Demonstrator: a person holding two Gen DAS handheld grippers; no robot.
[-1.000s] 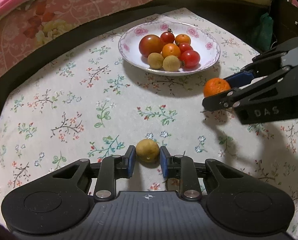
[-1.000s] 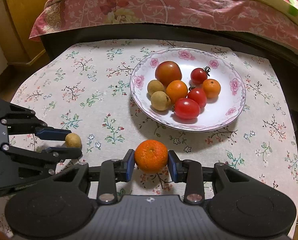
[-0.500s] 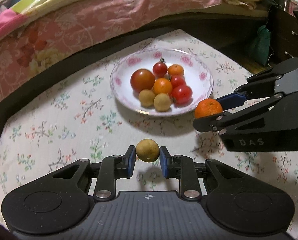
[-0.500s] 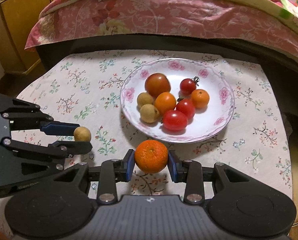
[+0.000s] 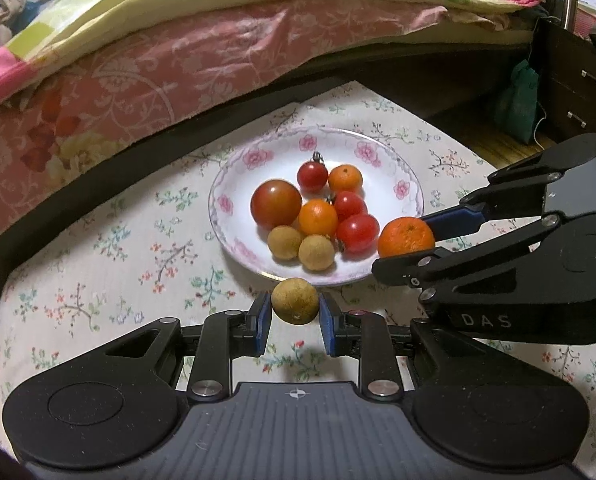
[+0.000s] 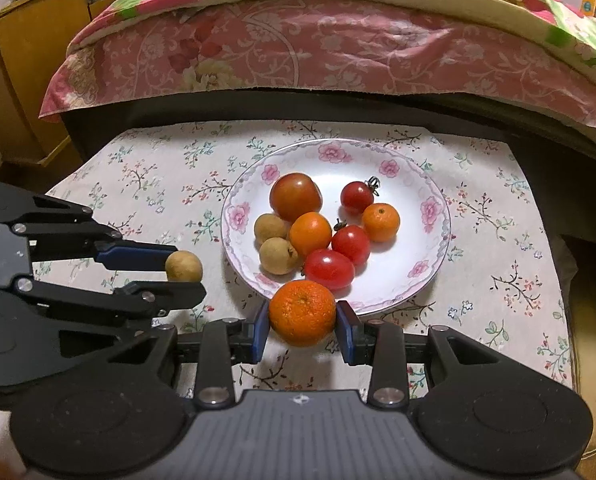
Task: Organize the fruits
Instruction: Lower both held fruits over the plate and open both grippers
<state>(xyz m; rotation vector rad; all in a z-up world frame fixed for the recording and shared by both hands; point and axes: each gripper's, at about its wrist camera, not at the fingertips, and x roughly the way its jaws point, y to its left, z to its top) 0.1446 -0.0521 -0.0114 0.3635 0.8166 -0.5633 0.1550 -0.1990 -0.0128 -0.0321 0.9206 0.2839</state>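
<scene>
Bed w/ pink floral cover [image 5: 201, 60] runs along far side. In front of it the surface [image 5: 97, 248], under a flowered cloth, now fills much less of both views than 1 s ago: both cams have risen and gone fwd, toward the plate.

Plate [image 6: 438, 216], white w/ pink flower rim, sits far-centre on surface. Holds 8 pcs: one big red-brown tomato, three small red tomatoes, two small oranges, two tan longans. Count and layout same as 1 s ago, nothing added so far.

Right tool [image 6: 302, 328]: fingers clamped on mandarin [image 6: 302, 312], blue pads on both flanks. 1 s ago it was low, clear of plate on near side; now fruit sits over the near rim in right view. In left view it shows at plate's right edge.

Left tool [image 5: 295, 318]: fingers clamped on loose longan [image 5: 295, 301]. 1 s ago fruit lay on cloth between pads, well short of plate. Now lifted, shadow on cloth below it, and seen just at near rim in left view. Right view puts it left of plate, apart from rim.

Meaning: both last loose fruits picked up and carried at once; transport abt done. Remaining, by my reading: bring each over a bare patch of plate, lower, release. No other stray fruit seen on cloth. Risk: round fruits roll, crowded near side.
</scene>
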